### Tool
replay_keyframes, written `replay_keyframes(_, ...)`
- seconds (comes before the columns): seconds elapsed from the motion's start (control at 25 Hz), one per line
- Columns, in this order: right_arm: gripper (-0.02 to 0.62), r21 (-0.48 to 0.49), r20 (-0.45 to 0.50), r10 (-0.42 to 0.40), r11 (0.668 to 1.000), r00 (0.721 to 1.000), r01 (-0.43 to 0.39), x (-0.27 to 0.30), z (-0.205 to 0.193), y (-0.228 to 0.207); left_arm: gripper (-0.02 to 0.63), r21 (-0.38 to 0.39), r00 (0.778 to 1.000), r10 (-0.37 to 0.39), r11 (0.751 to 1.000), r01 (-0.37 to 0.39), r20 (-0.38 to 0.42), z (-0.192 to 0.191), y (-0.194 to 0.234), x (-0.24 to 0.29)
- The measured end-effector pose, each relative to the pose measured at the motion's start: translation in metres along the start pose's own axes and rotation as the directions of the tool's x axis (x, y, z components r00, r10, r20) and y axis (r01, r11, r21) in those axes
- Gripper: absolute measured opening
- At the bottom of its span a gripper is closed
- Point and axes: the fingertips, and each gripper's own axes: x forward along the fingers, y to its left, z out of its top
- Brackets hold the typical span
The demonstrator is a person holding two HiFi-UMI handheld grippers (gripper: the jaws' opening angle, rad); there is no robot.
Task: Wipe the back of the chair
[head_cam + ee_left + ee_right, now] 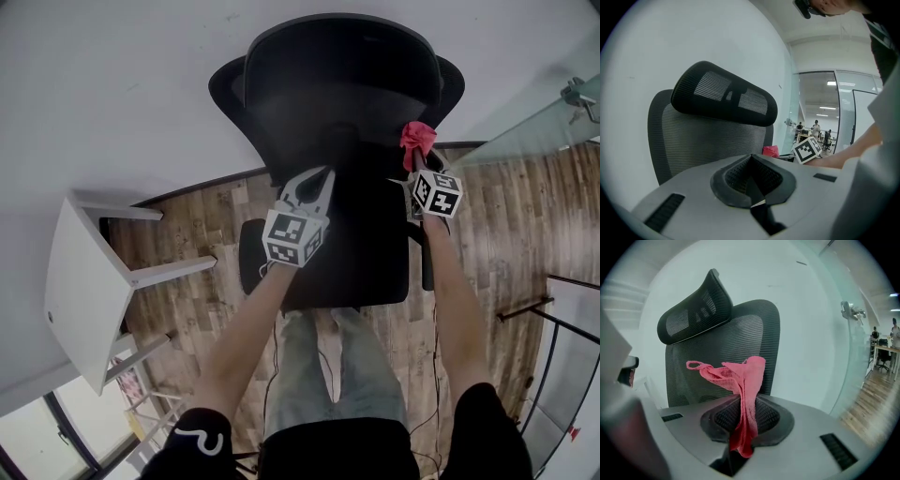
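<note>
A black mesh office chair (342,103) with a headrest (342,42) stands against the white wall; its backrest (708,140) (740,348) faces both grippers. My right gripper (418,169) is shut on a pink cloth (417,141) (740,394), whose bunched top stands up close in front of the right side of the backrest. My left gripper (314,183) is shut with nothing in it (751,187), hovering over the seat (356,253) before the backrest's lower left.
A white table (89,281) stands to the left on the wood floor (206,225). A glass partition (544,122) runs off to the right, with a black metal frame (553,319) at the far right. The person's legs (337,375) are close behind the seat.
</note>
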Motion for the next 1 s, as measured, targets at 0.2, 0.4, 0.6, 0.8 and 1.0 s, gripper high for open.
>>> replay_keyframes(0.2,0.075,0.003,0.006,-0.005,1.000,1.000,0.005,-0.009,-0.001,-0.005,0.023,0.001,1.000,0.001,1.000,-0.001,-0.006,-0.002,-0.004,-0.001)
replay_keyframes(0.4,0.075,-0.017,0.008,0.021,1.000,1.000,-0.021,-0.009,-0.002,0.019,0.023,-0.004,1.000,0.013,1.000,-0.013,-0.003,-0.003,0.006,-0.014)
replay_keyframes(0.6,0.075,-0.030,0.006,0.060,0.998,0.998,-0.060,-0.005,-0.005,0.061,0.023,-0.006,0.999,0.038,0.999,-0.038,-0.002,-0.006,0.028,-0.041)
replay_keyframes(0.8,0.075,-0.048,0.001,0.107,0.993,0.994,-0.107,0.006,-0.009,0.116,0.023,-0.013,0.997,0.075,0.997,-0.075,0.000,-0.008,0.062,-0.074)
replay_keyframes(1.0,0.075,-0.066,-0.012,0.161,0.985,0.987,-0.162,0.016,-0.016,0.177,0.023,-0.024,0.993,0.114,0.993,-0.114,-0.001,-0.014,0.096,-0.111)
